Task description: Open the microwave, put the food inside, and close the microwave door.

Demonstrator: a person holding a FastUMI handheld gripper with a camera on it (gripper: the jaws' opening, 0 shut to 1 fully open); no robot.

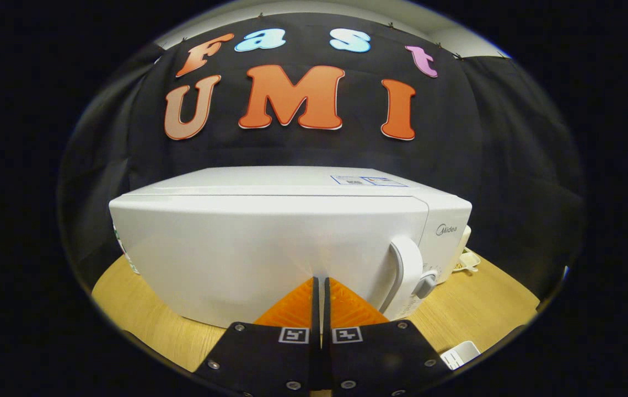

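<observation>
Gripper view: the gripper (321, 281) has its two fingers brought together, with just a thin slit between them and nothing held. The tips sit at or right against the closed door (247, 248) of the white microwave (291, 187). The door handle (406, 267) stands just to the right of the fingers. The microwave rests on a wooden table (126, 292).

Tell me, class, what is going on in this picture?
A hand-held gripper points at a white microwave on a wooden table. Its fingers are shut together with nothing between them, tips at the closed door, left of the handle. A food tray sits beyond the microwave's right side.
</observation>
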